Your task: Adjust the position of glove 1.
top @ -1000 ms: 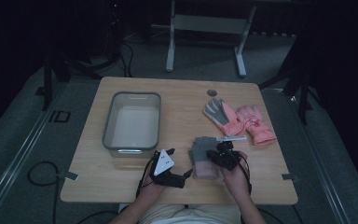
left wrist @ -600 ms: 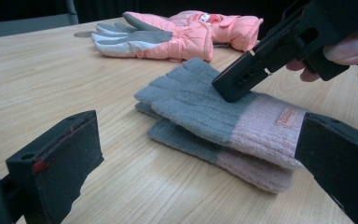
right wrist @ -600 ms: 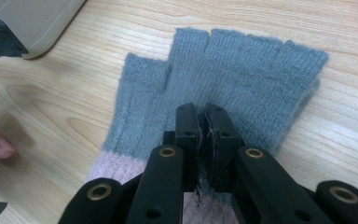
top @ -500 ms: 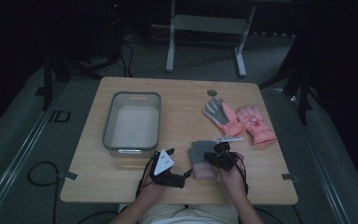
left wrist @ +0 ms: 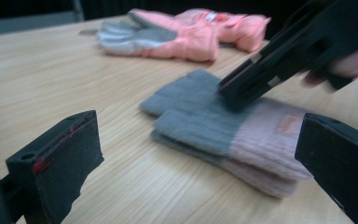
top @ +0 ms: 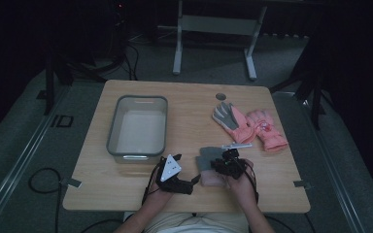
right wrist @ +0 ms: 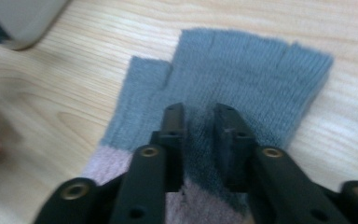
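Note:
A knit glove (top: 208,160) with grey fingers and a pink cuff lies flat near the table's front edge. It also lies in the left gripper view (left wrist: 205,126) and the right gripper view (right wrist: 251,70). My right gripper (top: 222,165) (right wrist: 199,112) points down onto its grey part. Its jaws have just been opening and stand a little apart, with a raised fold of the knit between them. My left gripper (top: 193,182) (left wrist: 200,140) rests to the glove's left, wide open and holding nothing. The right gripper's jaws (left wrist: 261,79) touch the glove from above.
A pair of pink padded gloves (top: 250,126) (left wrist: 182,32) lies at the table's right. A clear empty bin (top: 112,131) stands at the left. Bare wood (top: 189,102) lies between them, and a small dark disc (top: 220,96) sits near the far edge.
The right gripper's jaws have parted slightly over the knit glove, and the right hand has shifted a little. The left gripper has stayed put.

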The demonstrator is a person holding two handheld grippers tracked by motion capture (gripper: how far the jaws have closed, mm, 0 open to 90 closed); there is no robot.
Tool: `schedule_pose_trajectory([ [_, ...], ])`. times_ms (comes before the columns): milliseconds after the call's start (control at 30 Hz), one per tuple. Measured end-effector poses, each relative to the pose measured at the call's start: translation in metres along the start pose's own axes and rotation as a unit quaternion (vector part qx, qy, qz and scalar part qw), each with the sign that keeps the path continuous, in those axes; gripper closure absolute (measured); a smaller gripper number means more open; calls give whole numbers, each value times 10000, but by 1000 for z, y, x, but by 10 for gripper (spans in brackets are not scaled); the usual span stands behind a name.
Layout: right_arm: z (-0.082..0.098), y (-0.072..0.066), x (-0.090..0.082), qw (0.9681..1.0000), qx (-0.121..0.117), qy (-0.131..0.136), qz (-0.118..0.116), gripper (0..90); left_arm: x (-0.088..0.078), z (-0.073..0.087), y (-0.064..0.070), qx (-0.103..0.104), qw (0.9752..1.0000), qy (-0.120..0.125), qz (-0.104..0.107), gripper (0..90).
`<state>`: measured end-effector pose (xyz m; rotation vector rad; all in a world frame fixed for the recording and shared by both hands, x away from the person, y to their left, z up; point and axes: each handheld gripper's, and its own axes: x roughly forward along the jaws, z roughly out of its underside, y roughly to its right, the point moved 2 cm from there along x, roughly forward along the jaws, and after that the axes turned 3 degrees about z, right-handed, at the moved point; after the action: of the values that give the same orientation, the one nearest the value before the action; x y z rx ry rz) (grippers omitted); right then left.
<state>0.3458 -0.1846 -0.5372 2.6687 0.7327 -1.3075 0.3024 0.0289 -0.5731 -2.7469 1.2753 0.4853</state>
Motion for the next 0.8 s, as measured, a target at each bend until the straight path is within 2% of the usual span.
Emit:
schedule_pose_trajectory([
  [67, -5, 5, -12, 9997, -148, 214, -25, 667, 0, -4, -1, -90, 9998, 6, 164, 0],
  [133, -9, 15, -22, 9989, -276, 373, -3, 643, -3, -12, -1, 6, 9997, 16, 249, 0],
  [167, -9, 15, -22, 9989, -276, 373, -3, 643, -3, -12, -1, 6, 9997, 16, 249, 17],
  [200, -11, 21, -26, 9986, -318, 415, 7, 636, -3, -15, -1, 20, 9996, -69, 291, 17],
  [233, -12, 27, -29, 9986, -306, 440, 15, 637, -2, -17, 0, 34, 9995, -145, 292, 70],
  [267, -14, 33, -32, 9984, -290, 480, 31, 636, -1, -19, 1, 37, 9994, -223, 277, 74],
  [300, -15, 39, -34, 9983, -271, 506, 41, 637, 0, -21, 2, 34, 9994, -210, 276, 74],
  [367, -16, 47, -35, 9982, -253, 537, 21, 639, 3, -23, 5, -131, 9988, -184, 440, 75],
  [433, -17, 52, -35, 9981, -277, 553, -4, 650, 8, -27, 9, -161, 9977, -286, 596, 83],
  [500, -19, 56, -29, 9982, -223, 554, -17, 651, 12, -30, 14, 26, 9964, -384, 751, 105],
  [567, -20, 57, -26, 9983, -230, 540, -25, 651, 17, -34, 17, 226, 9934, -398, 1054, 105],
  [667, -24, 57, -11, 9984, -210, 513, -80, 623, 25, -35, 22, 728, 9894, -623, 1094, 111],
  [767, -26, 56, -4, 9987, -190, 478, -74, 596, 33, -33, 24, 922, 9846, -839, 1226, 135],
  [800, -27, 56, -1, 9987, -198, 473, -76, 586, 35, -32, 25, 946, 9823, -880, 1355, 136],
])
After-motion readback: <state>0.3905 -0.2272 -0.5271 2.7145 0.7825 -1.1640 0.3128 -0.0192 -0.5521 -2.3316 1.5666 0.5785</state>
